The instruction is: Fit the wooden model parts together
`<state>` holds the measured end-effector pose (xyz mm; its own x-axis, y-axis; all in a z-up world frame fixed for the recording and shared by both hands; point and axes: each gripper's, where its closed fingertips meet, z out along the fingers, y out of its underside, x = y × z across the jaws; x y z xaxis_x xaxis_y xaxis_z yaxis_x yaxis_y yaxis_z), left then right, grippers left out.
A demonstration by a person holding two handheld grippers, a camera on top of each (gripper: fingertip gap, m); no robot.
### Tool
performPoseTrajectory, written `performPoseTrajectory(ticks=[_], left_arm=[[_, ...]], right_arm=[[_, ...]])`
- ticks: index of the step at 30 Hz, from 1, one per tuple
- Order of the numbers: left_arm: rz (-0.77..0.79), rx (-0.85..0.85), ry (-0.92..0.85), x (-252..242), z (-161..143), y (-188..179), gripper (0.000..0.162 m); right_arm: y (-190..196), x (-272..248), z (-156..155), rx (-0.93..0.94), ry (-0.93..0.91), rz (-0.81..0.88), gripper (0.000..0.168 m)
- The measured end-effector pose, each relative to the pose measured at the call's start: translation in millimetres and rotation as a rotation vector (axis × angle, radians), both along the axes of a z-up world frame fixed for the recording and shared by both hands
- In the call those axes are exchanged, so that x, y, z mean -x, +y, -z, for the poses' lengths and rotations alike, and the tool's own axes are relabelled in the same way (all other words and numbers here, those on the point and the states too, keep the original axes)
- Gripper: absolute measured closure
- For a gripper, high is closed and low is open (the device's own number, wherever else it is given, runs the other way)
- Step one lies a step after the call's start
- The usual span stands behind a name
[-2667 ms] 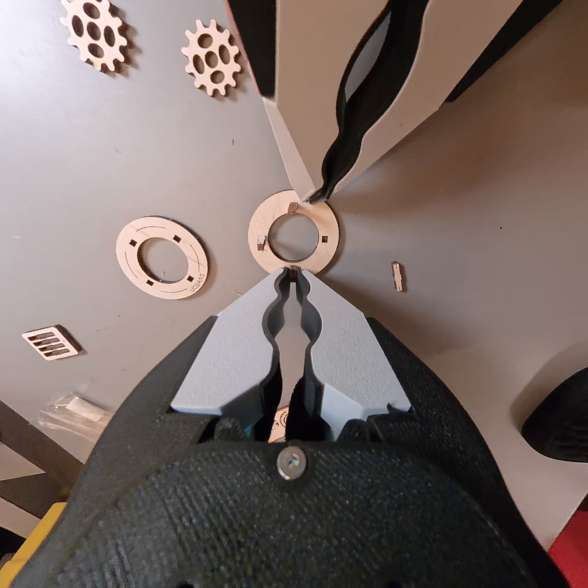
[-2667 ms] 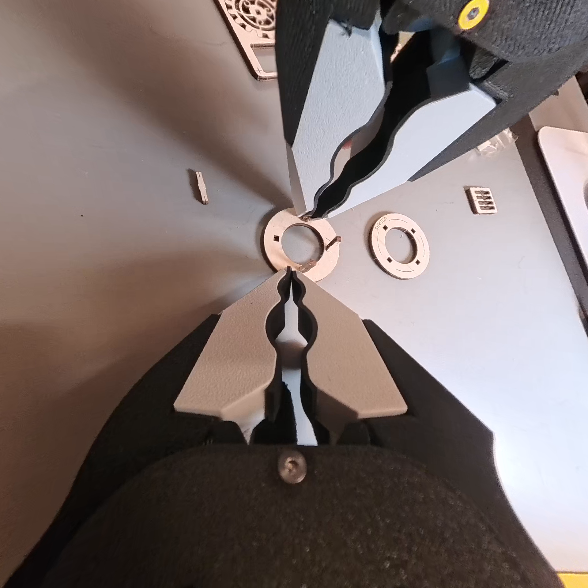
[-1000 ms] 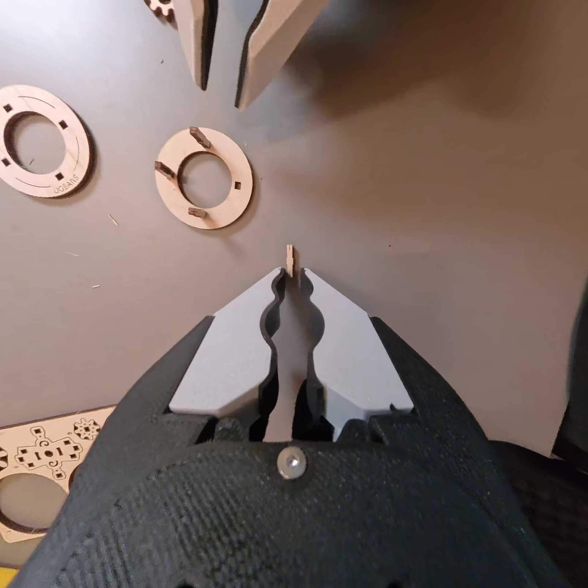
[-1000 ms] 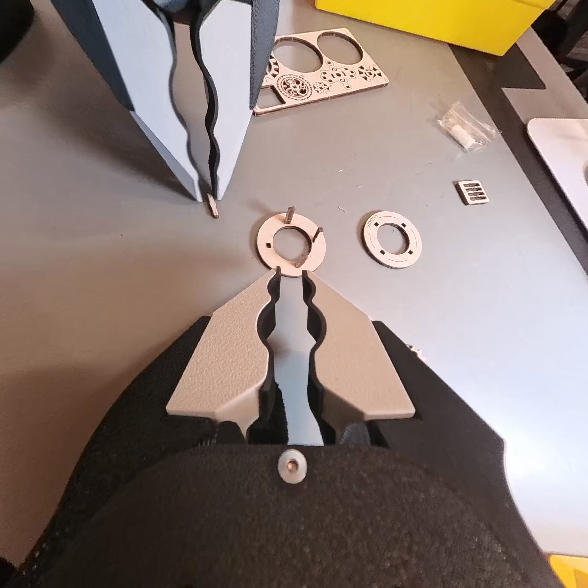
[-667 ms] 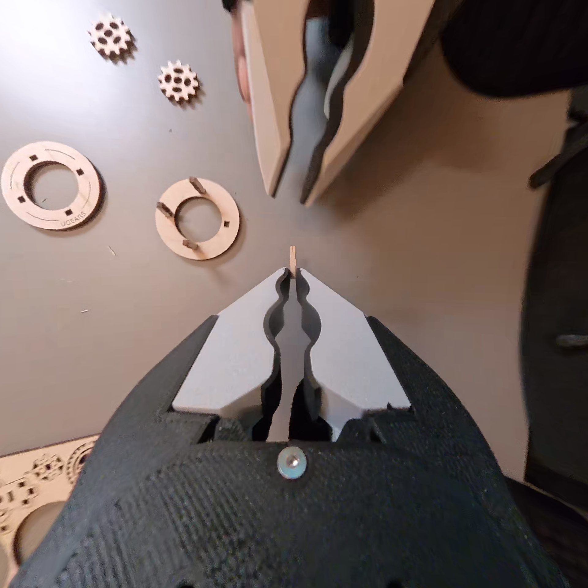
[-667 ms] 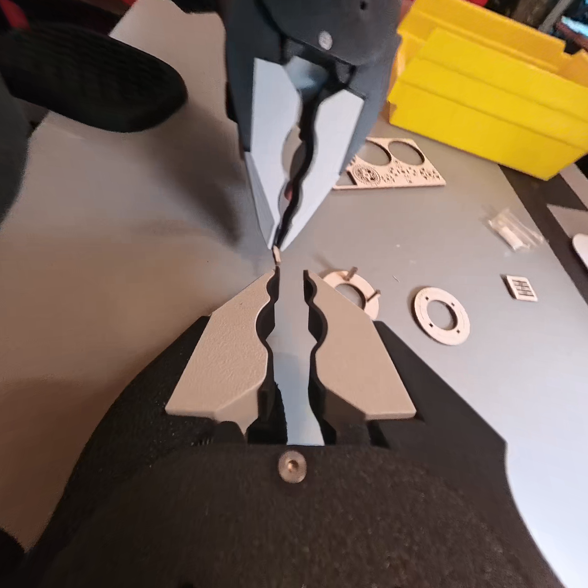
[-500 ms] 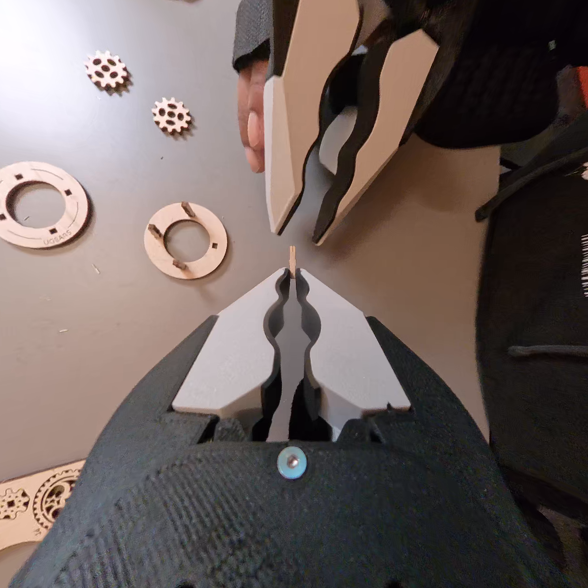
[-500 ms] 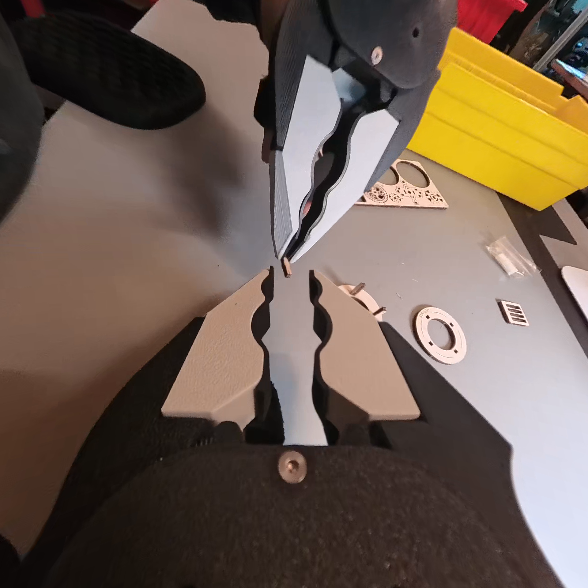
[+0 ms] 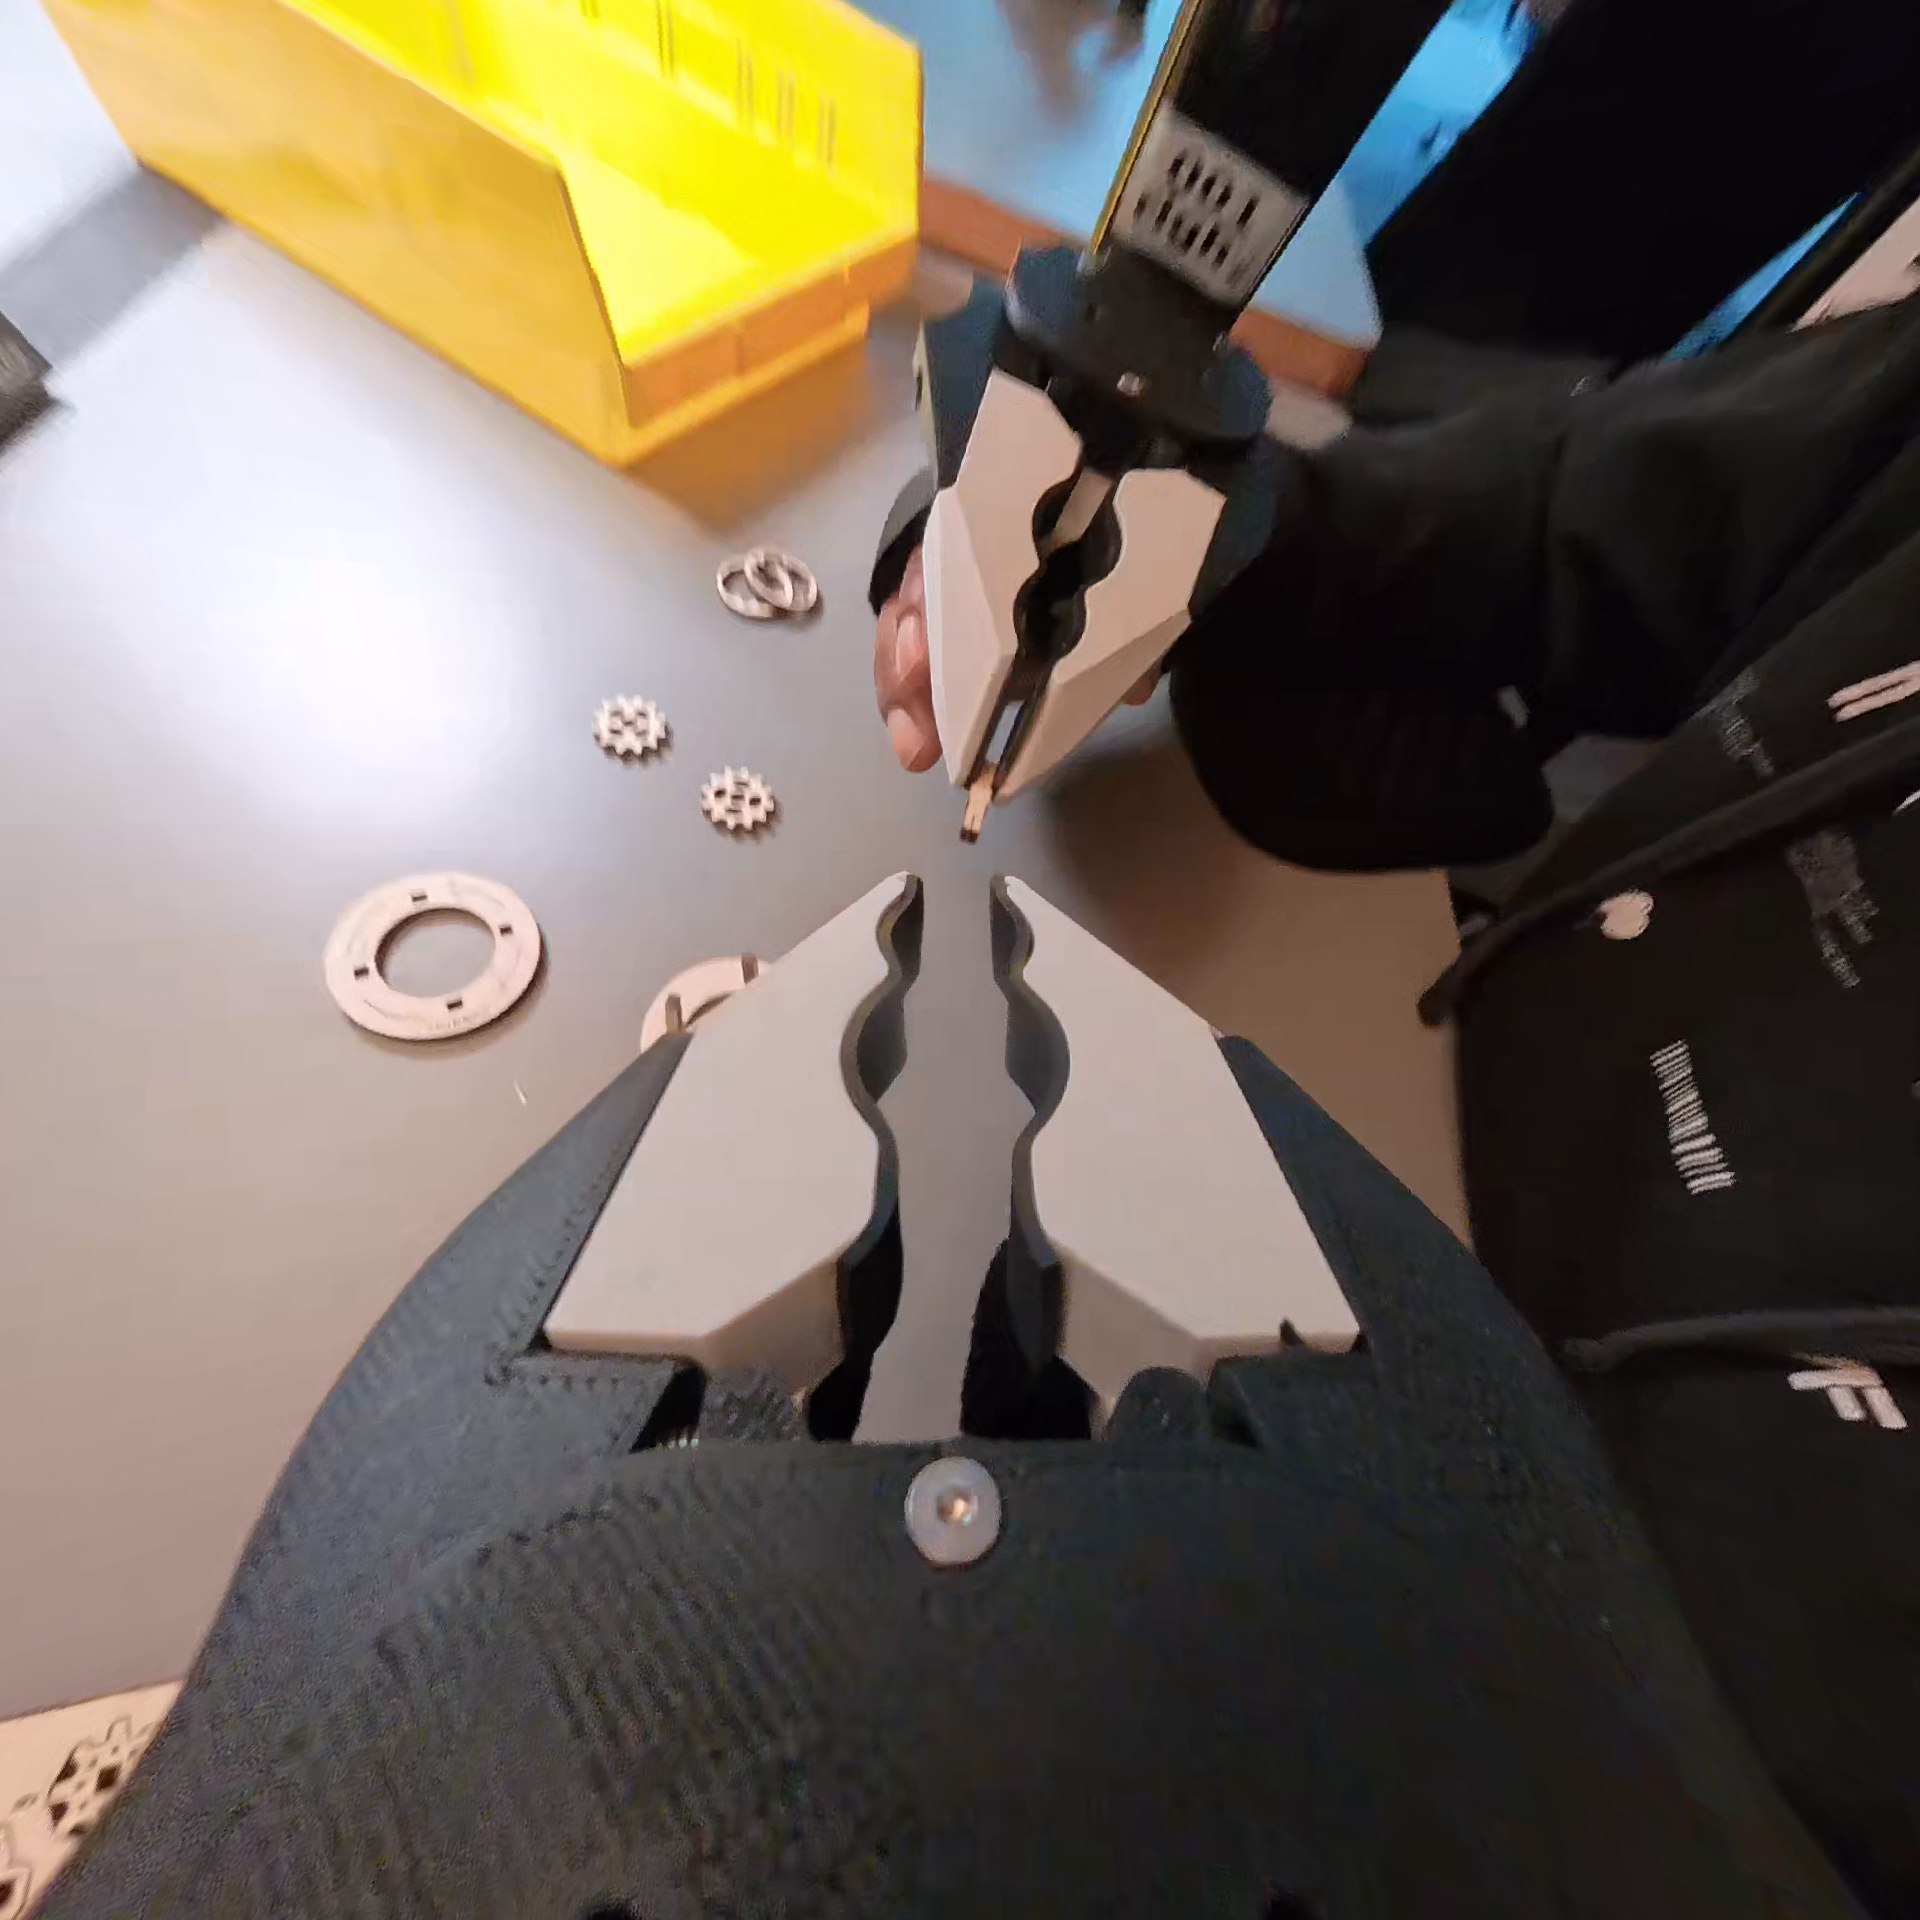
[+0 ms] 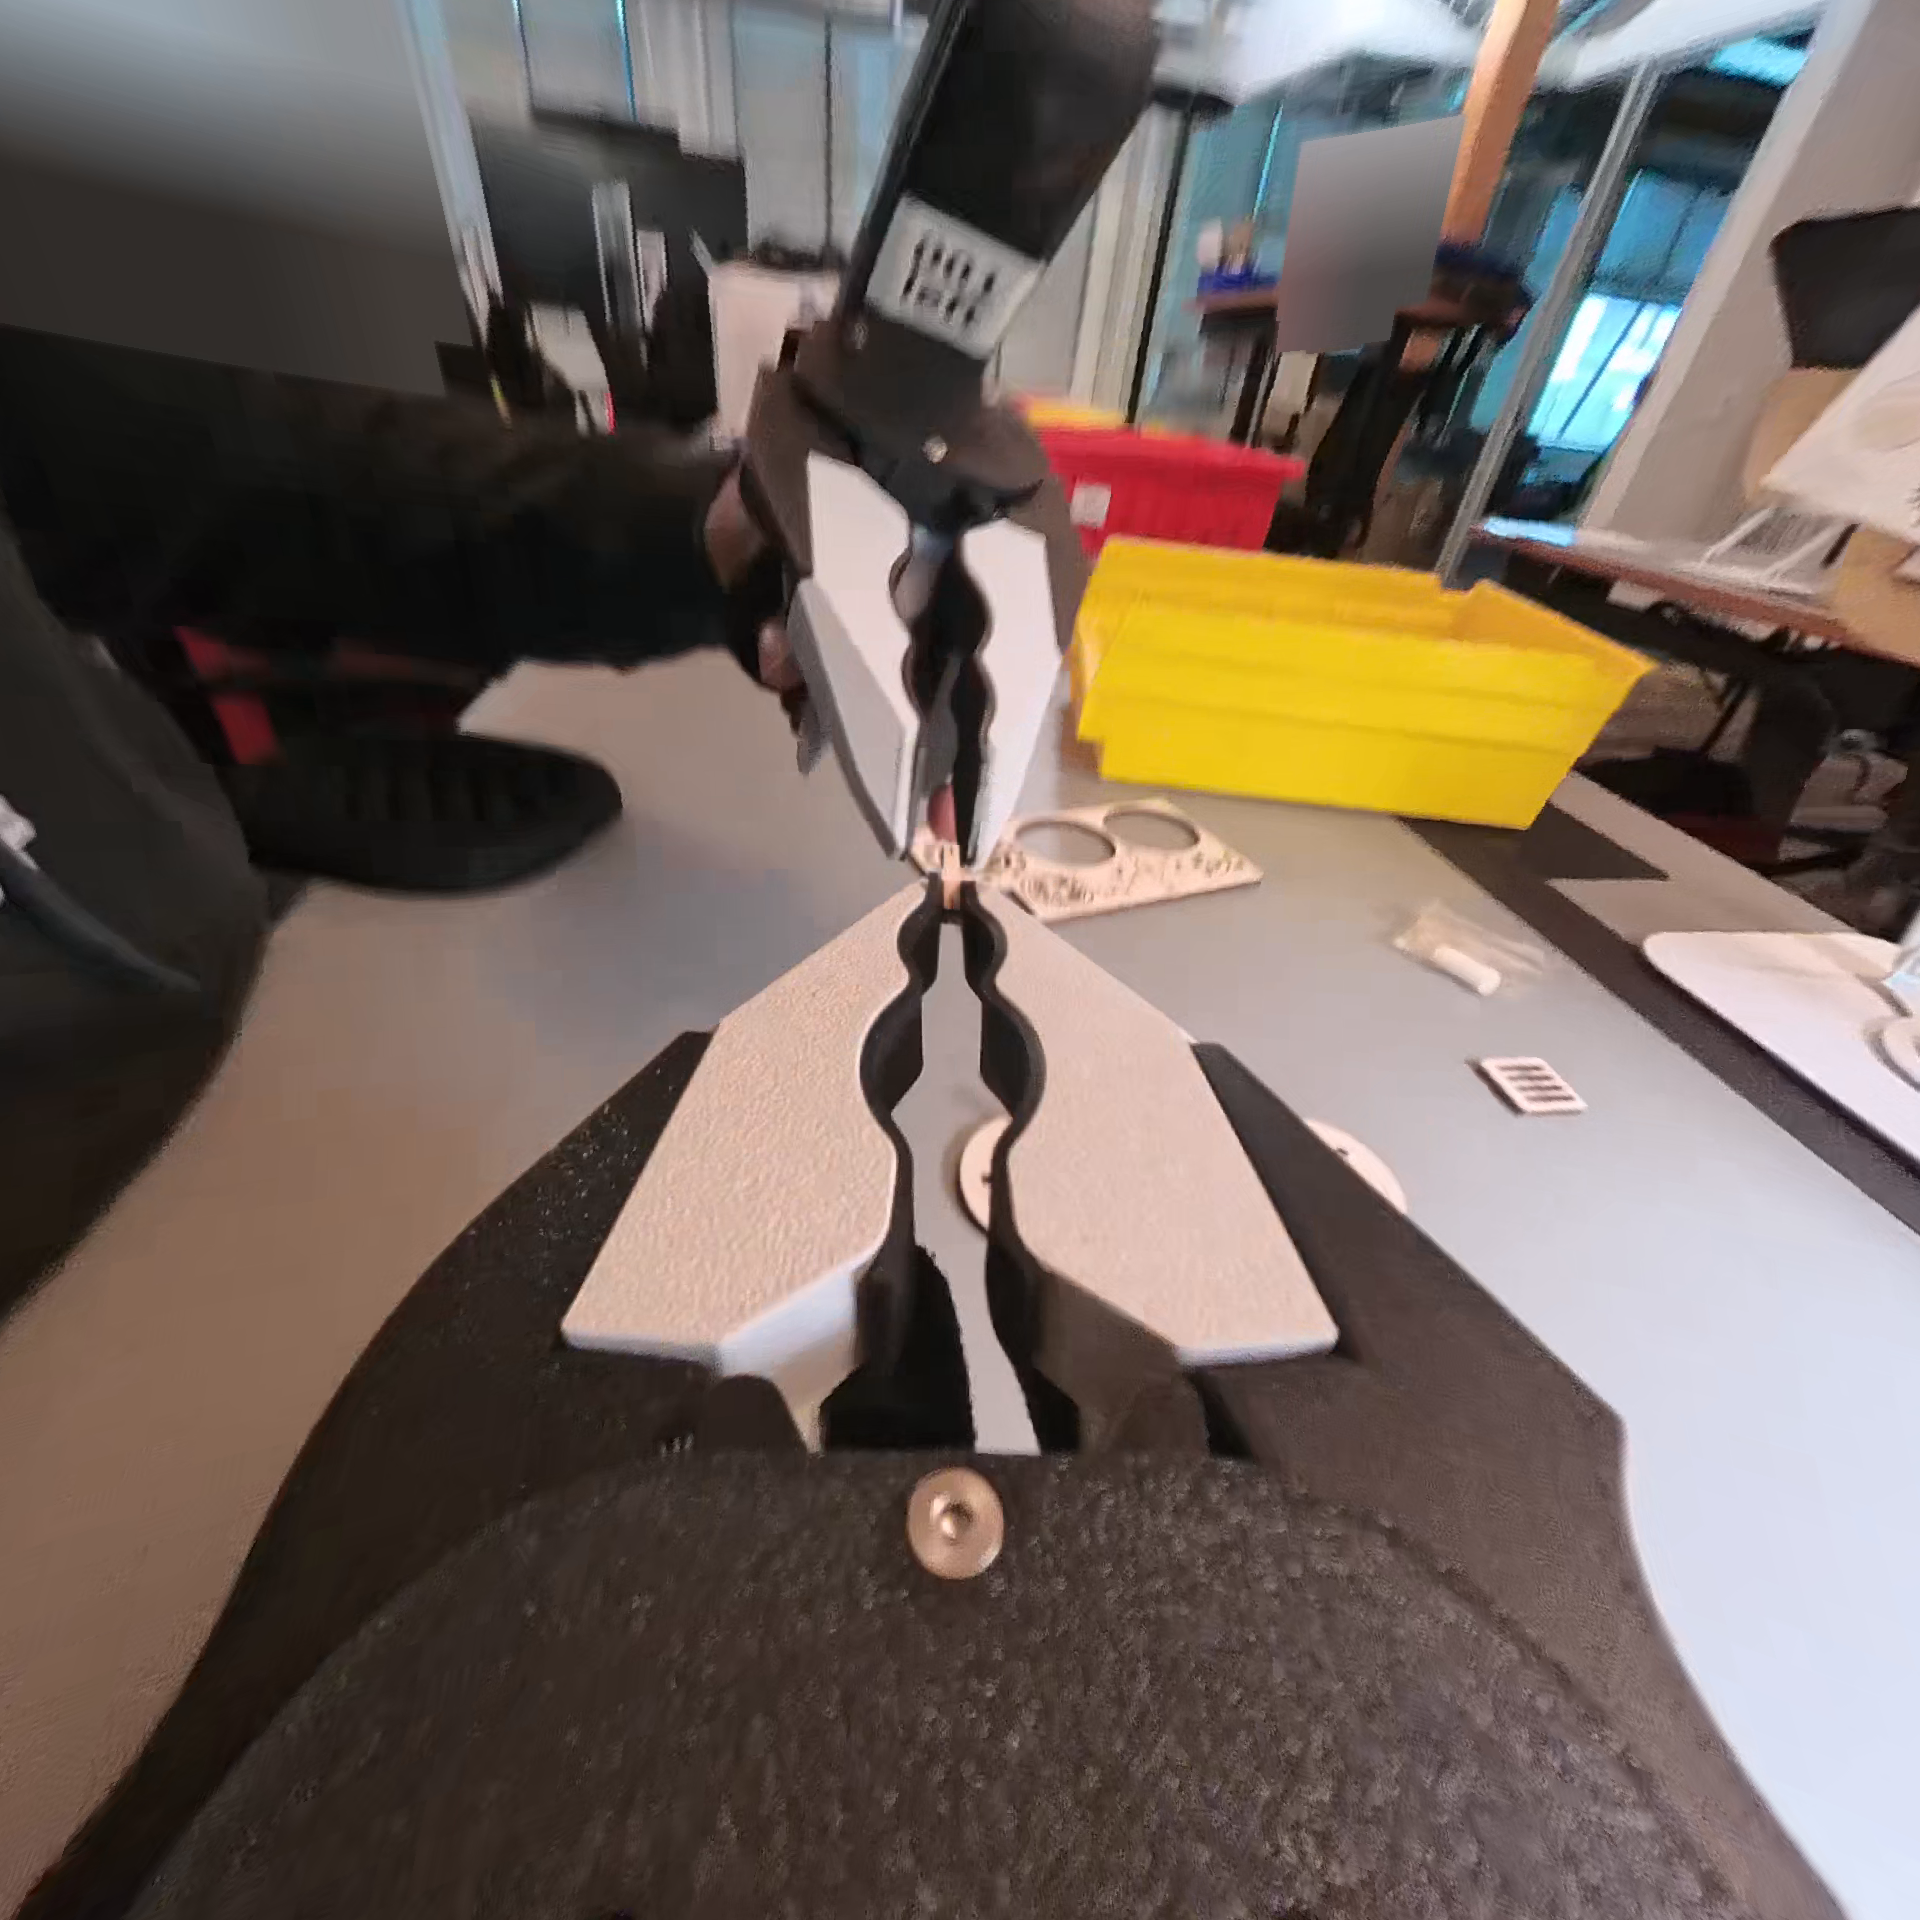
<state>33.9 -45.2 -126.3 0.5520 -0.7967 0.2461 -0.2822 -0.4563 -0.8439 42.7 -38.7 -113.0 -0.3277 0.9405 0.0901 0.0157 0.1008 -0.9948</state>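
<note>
My right gripper point(image 10: 951, 902) is shut on a small wooden peg point(image 10: 949, 889) and holds it in the air above the table. The left wrist view shows that gripper point(image 9: 982, 784) from the front, with the peg point(image 9: 974, 821) sticking out of its tips. My left gripper point(image 9: 956, 894) is open and empty, tips just below the peg, facing the right one tip to tip. A wooden ring with upright pegs point(image 9: 696, 992) lies on the table, half hidden behind my left finger. A plain slotted ring point(image 9: 431, 956) lies to its left.
Two small gears point(image 9: 632, 725) and small rings point(image 9: 767, 584) lie farther back. A yellow bin point(image 9: 520, 177) stands at the rear. A cut-out wooden sheet point(image 10: 1122, 862), a small bag point(image 10: 1455, 945), a slatted piece point(image 10: 1527, 1086) and a white tray point(image 10: 1766, 997) lie on the right.
Both grippers have lifted off the table and met tip to tip. The peg has passed from my left gripper to my right; the left has opened and the right has shut on it.
</note>
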Motion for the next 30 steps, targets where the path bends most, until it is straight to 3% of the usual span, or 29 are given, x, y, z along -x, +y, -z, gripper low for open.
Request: performPoseTrajectory(ticks=[7,17,26,30], left_arm=[[-0.016,-0.045,-0.245,-10,-37,1,0.15],[-0.006,-0.134,-0.191,-21,-40,3,0.159],[-0.003,-0.171,-0.046,-18,-31,6,0.16],[0.016,-0.083,0.255,-1,6,12,0.16]], right_arm=[[1,-8,-25,0.039,0.141,0.004,0.168],[-4,-10,-27,0.056,0.146,-0.026,0.168],[0,-5,-15,0.06,0.075,-0.008,0.167],[12,6,27,-0.016,-0.132,0.056,0.163]])
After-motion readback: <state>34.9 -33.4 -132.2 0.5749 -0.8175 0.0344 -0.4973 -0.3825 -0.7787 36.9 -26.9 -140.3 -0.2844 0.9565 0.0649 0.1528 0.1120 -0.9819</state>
